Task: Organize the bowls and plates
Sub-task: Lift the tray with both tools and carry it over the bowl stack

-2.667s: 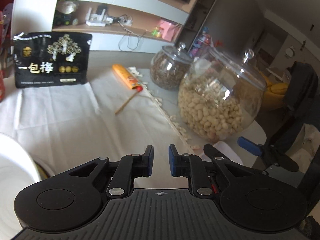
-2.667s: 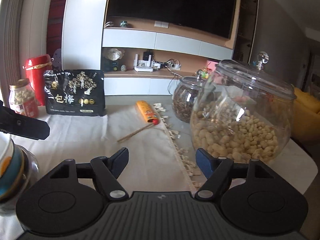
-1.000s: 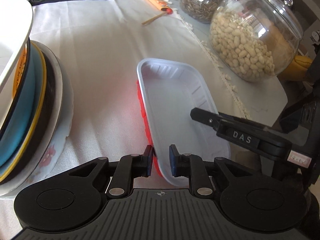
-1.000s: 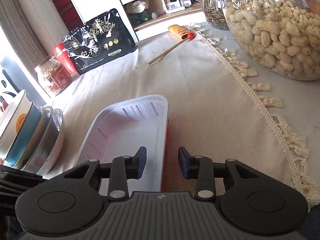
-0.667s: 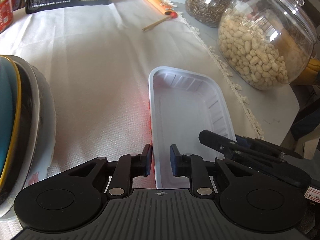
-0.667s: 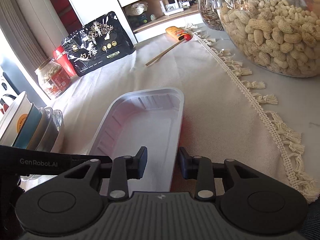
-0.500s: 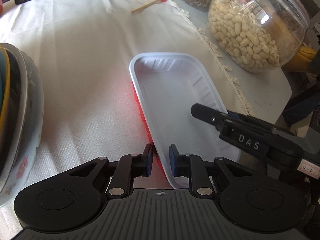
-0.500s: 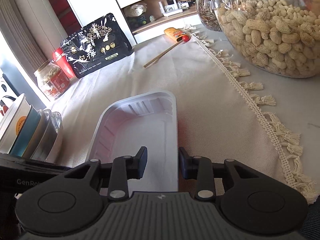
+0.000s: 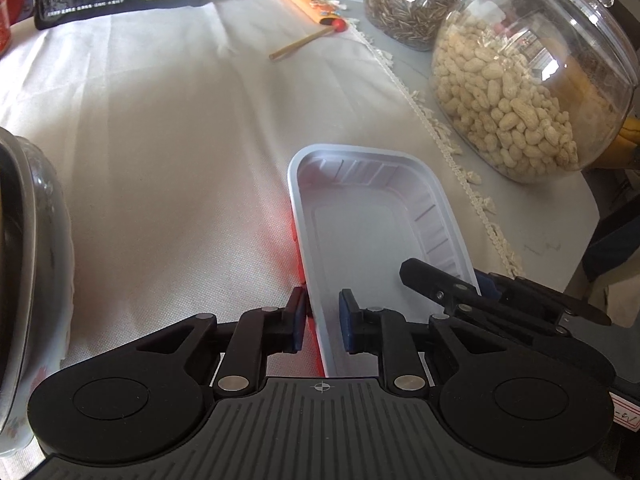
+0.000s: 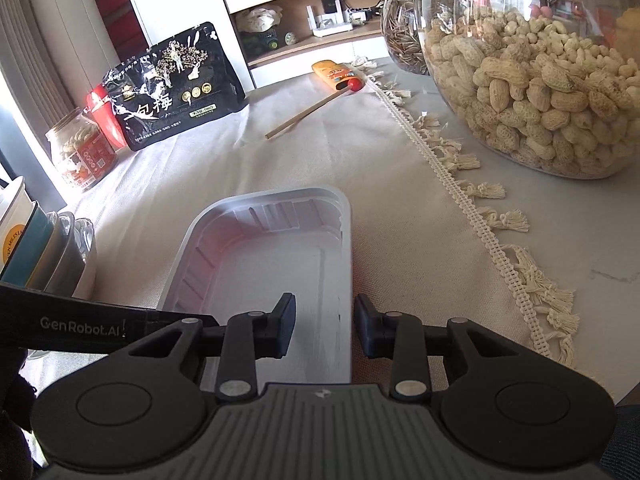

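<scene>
Grippers meet on the white tray point(image 9: 372, 216) at the lower middle of both views: the left gripper point(image 9: 322, 320) is clamped on its left rim, while the right gripper point(image 10: 324, 326) straddles its right rim, jaws closing. Stacked bowls point(image 10: 36, 248) sit at the left edge. Beyond, on the cloth-covered tabletop point(image 9: 168, 128), lie a stick point(image 10: 308, 114) and black bag point(image 10: 176, 84); a peanut jar point(image 10: 536, 80) fills the upper right.
</scene>
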`<state>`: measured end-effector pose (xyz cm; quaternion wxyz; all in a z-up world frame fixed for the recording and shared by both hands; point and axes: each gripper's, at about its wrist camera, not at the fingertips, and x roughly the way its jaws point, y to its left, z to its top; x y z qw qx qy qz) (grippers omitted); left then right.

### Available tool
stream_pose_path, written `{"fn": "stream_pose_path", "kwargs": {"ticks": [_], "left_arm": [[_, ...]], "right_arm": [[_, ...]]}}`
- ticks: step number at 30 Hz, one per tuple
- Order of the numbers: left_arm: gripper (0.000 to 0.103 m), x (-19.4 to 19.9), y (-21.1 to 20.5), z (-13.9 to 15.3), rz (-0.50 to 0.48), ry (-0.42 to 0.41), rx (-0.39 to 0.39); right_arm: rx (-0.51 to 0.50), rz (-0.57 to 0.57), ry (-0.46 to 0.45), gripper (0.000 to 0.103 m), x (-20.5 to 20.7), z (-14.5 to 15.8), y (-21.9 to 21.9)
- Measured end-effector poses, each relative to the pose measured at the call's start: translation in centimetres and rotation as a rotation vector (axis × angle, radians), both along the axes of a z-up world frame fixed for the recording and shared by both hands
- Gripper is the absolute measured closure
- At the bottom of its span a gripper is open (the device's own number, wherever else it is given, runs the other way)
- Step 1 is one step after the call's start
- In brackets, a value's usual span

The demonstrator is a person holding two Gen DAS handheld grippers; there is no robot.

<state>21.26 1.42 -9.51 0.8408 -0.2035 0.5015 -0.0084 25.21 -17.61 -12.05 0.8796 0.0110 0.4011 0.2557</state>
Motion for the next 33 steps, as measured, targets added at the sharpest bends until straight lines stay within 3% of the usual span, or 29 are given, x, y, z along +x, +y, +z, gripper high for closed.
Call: {"fn": "stream_pose_path", "kwargs": {"ticks": [4,7,13,23,27,33], "left_arm": [[0.083,-0.8,0.4,-0.3,0.046,-0.033,-0.038],[0.09,-0.7,-0.1,-0.1,0.047,-0.022,0.012],[0.09,-1.2,-1.4,0.1,0.02,-0.05,0.114],[0.09,-2.4,-1.0,0.9,0.024,-0.082,0.113],[0.09,-3.1,0.2,4.1,0.006,-0.149,0.118],[0.089,-6.9,4.2,13.6,0.031,-0.359,0.235]], "right_arm": [[-0.004,-0.008,-0.007,0.082,-0.1,-0.1,0.0],[0.002,-0.014,-0.002,0.085,-0.1,-0.1,-0.4],[0.0,-0.014,0.003,0.088,-0.6,-0.1,-0.7],[-0.026,-0.021,0.003,0.09,-1.8,0.8,-0.5],[-0.022,-0.002,-0.076,0.09,-2.5,4.0,0.5],[0.07,0.101,-0.285,0.09,-4.0,12.7,4.3]]}}
